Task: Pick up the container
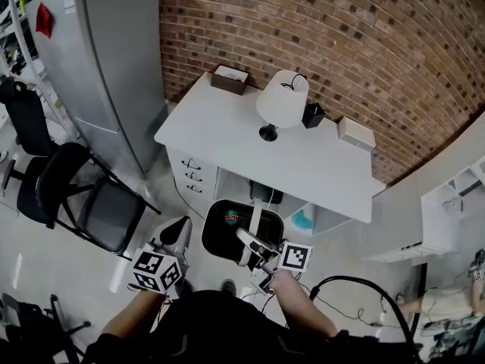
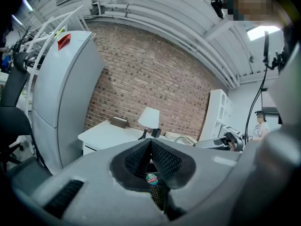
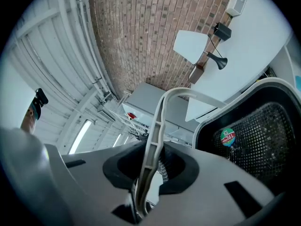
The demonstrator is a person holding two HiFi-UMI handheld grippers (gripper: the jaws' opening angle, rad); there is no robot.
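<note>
Brick wall is seen behind a smooth white desk (image 1: 227, 127) carrying a cone-shaded lamp (image 1: 282, 97). Before the desk, the black mesh container (image 1: 223, 237) – a round sticker (image 3: 228, 136) inside – is held. Its ribbed white handle (image 3: 153, 145) is clamped by the right hand-held gripper (image 1: 250, 241), and its mesh wall is pinched by the left hand-held gripper (image 1: 180, 233) – a grip shown only in the gripper views.

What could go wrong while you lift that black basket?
The right gripper pinches only the thin white handle, so the basket might swing or slip out.
The left gripper seems to clamp just the mesh wall, which could bend.
The desk edge looks close ahead, so the basket could bump it.
</note>
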